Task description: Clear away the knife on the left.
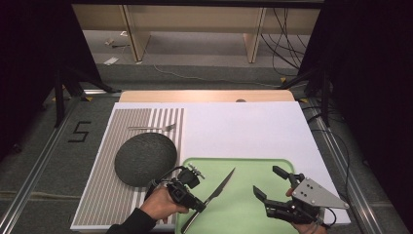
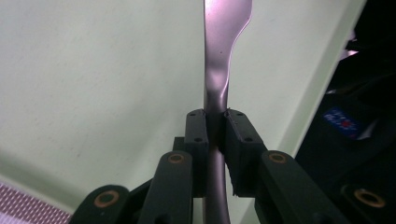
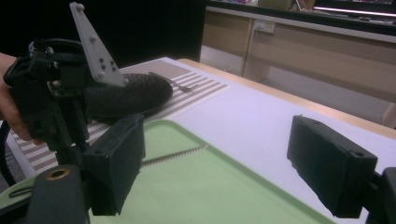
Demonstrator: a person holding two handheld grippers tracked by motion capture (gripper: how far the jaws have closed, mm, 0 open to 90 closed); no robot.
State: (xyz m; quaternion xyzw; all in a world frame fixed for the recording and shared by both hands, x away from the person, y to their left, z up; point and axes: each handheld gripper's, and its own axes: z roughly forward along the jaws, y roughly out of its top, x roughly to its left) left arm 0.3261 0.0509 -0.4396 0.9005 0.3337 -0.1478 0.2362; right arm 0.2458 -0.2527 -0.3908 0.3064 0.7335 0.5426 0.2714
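My left gripper (image 1: pixel 202 204) is shut on the handle of a table knife (image 1: pixel 224 183). The serrated blade reaches forward and to the right over a light green tray (image 1: pixel 238 160). In the left gripper view the black pads clamp the knife (image 2: pixel 224 46) at its neck, above the tray (image 2: pixel 93 93). My right gripper (image 1: pixel 269 181) is open over the tray's right half and holds nothing. In the right gripper view its jaws (image 3: pixel 222 163) stand wide apart, and the knife blade (image 3: pixel 175 155) lies low over the tray (image 3: pixel 210 196) to the left.
A dark grey round plate (image 1: pixel 145 158) sits on a striped mat (image 1: pixel 97 195) left of the tray. A fork (image 1: pixel 153 127) lies at the mat's far end. White board (image 1: pixel 243 129) extends beyond the tray to the table's far wooden edge.
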